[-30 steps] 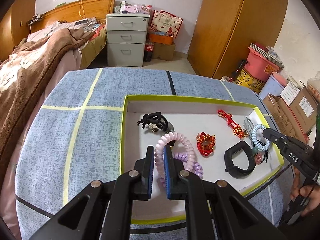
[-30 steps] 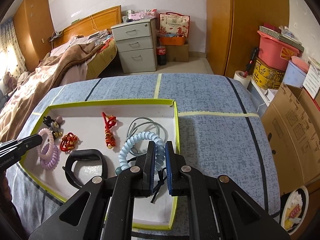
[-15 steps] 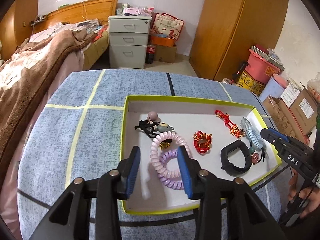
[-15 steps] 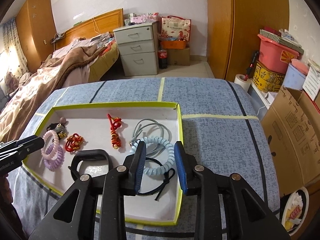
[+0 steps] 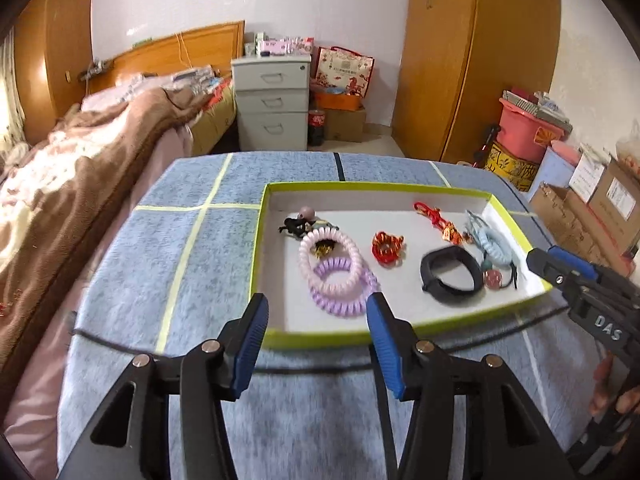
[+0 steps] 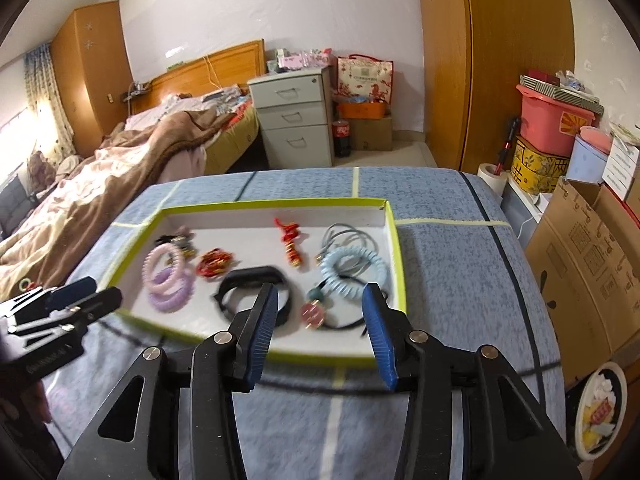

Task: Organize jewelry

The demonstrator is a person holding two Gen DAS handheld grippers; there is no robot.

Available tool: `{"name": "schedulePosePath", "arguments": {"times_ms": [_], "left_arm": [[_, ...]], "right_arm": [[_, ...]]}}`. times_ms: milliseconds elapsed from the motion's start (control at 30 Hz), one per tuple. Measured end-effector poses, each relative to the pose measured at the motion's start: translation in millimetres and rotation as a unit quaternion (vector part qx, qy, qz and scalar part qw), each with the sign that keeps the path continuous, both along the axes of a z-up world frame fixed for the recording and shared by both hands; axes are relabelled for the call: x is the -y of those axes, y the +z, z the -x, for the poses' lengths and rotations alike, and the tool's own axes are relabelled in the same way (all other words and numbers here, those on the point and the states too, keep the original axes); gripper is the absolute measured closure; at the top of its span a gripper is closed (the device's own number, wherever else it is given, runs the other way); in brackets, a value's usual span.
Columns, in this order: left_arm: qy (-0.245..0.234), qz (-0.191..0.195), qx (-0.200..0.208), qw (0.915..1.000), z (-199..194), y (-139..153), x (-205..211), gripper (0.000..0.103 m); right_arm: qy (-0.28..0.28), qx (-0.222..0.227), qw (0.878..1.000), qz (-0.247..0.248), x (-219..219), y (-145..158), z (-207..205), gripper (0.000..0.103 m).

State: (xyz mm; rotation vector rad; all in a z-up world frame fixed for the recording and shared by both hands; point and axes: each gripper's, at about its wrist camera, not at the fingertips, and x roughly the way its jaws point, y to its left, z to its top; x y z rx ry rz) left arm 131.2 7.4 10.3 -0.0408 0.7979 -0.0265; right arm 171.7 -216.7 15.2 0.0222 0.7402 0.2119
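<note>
Left wrist view: a shallow white tray with a lime-green rim (image 5: 260, 240) sits on a blue patterned tabletop (image 5: 160, 264), with the jewelry lying inside it.
Left gripper (image 5: 316, 334): jaws opening, nothing between them; it hangs at 6 o'clock of the tray, just outside the near rim.
Coil bands: a pink spiral band (image 5: 332, 262) overlaps a lilac spiral band (image 5: 346, 290), at 7 o'clock of the tray's middle, nearest this claw.
Handling, coils: likely light, springy plastic that stretches and slips; pinching across one strand of the loop looks safest.
Black wristband (image 5: 450, 276): at 4 o'clock of the tray's middle; probably soft rubber with good friction, best taken across its strap.
Red beaded knot (image 5: 387, 249): near the tray's middle; small, limp, likely to dangle.
Black hair tie with charm (image 5: 298, 225): at 10 o'clock, touching the pink coil.

Right wrist view: same tray, seen from the other near corner.
Right gripper (image 6: 318, 334): jaws opening, empty, over the near rim at 6 o'clock.
Pale blue coil band (image 6: 354, 272): at 3 o'clock inside the tray, lying over a grey cord loop (image 6: 348, 238).
Pink round pendant (image 6: 314, 314): at 5 o'clock on a thin black cord; possibly fragile, better lifted by the cord.
Red tassel charm (image 6: 290, 240): at 12 o'clock, limp.
</note>
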Motion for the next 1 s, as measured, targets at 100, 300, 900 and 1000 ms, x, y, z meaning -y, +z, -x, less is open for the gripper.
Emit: {"name": "schedulePosePath", "arguments": {"times_ms": [100, 300, 900, 1000], "left_arm": [[-0.006, 0.009, 0.001, 0.9999, 13.6, 1.2, 3.1, 0.05], [0.005, -0.006, 0.016, 0.9998, 36.7, 4.0, 13.7, 0.05], [0.017, 0.001, 0.018, 0.9997, 58.8, 0.8, 17.4, 0.05], [0.017, 0.001, 0.013, 0.9998, 58.8, -1.0, 17.9, 0.05]], "right_arm": [[0.002, 0.004, 1.0, -0.007, -5.4, 1.7, 17.9, 0.058], [0.008, 0.011, 1.0, -0.011, -14.9, 0.4, 47.4, 0.058], [0.012, 0.01, 1.0, -0.011, -23.1, -6.8, 70.0, 0.058], [0.013, 0.008, 1.0, -0.011, -23.6, -7.2, 71.1, 0.058]]}}
